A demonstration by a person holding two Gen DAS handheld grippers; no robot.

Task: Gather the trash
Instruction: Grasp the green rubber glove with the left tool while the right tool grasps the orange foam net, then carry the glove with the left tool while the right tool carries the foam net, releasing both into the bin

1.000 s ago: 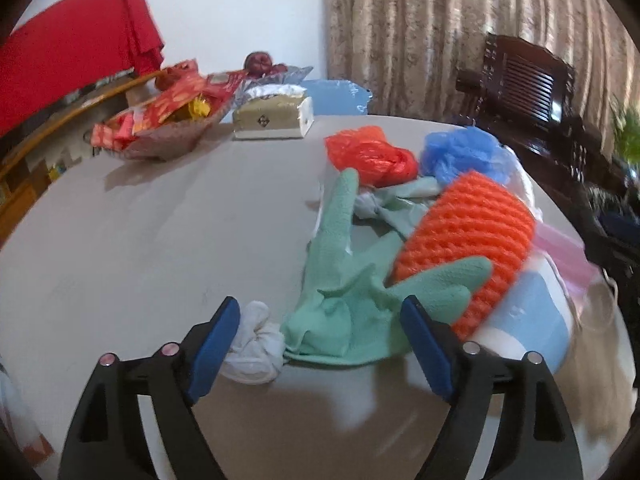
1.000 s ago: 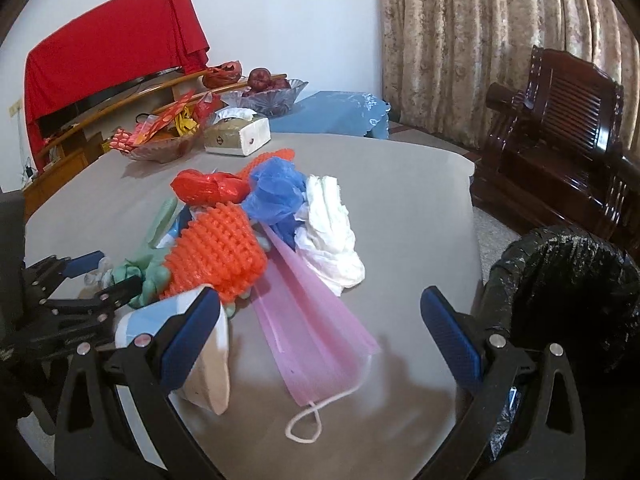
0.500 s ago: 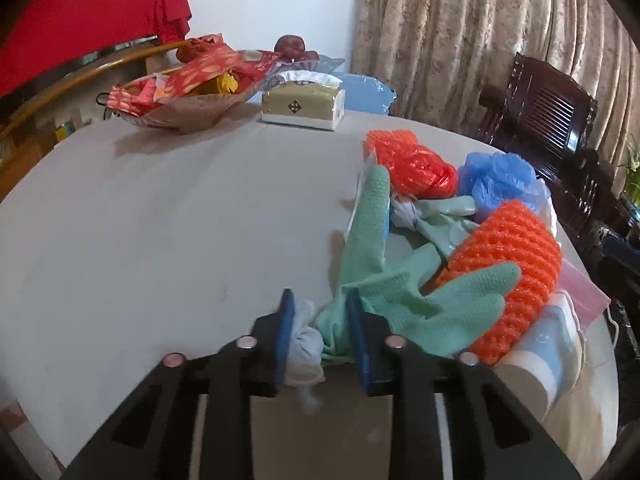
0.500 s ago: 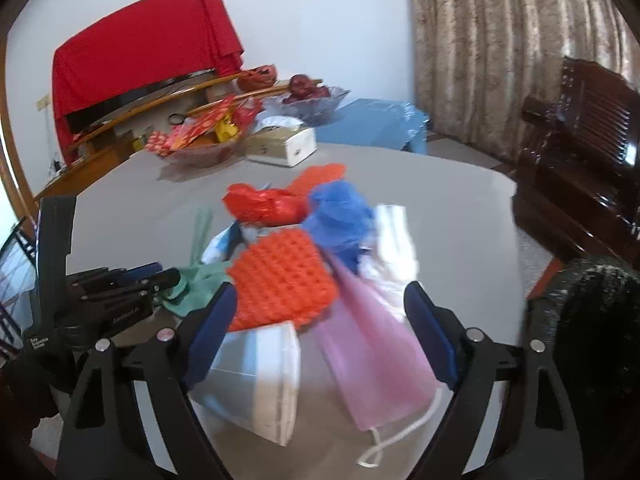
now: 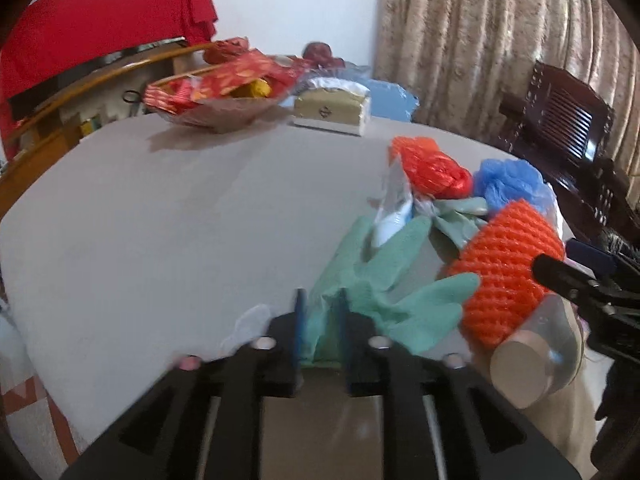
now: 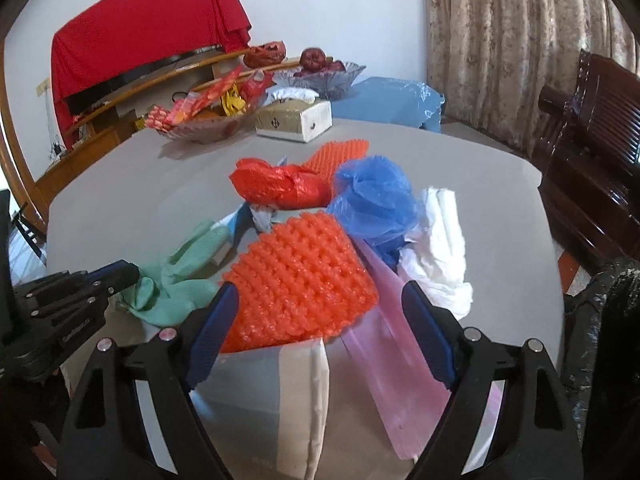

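The surface [image 6: 160, 200] is matt grey and smooth. A green glove [image 5: 384, 280] looks rubbery, with a dull, soft sheen. The orange foam net [image 6: 300, 276] is knobbly, glossy plastic mesh. The red bag [image 6: 276, 184] and blue bag [image 6: 372, 196] are thin, crinkled plastic film, while the pink bag [image 6: 396, 340] is smooth and translucent. The white tissue [image 6: 440, 256] looks soft and crumpled. The chair [image 6: 592, 128] is dark, glossy wood, and the curtain [image 6: 500, 40] is textured cloth.
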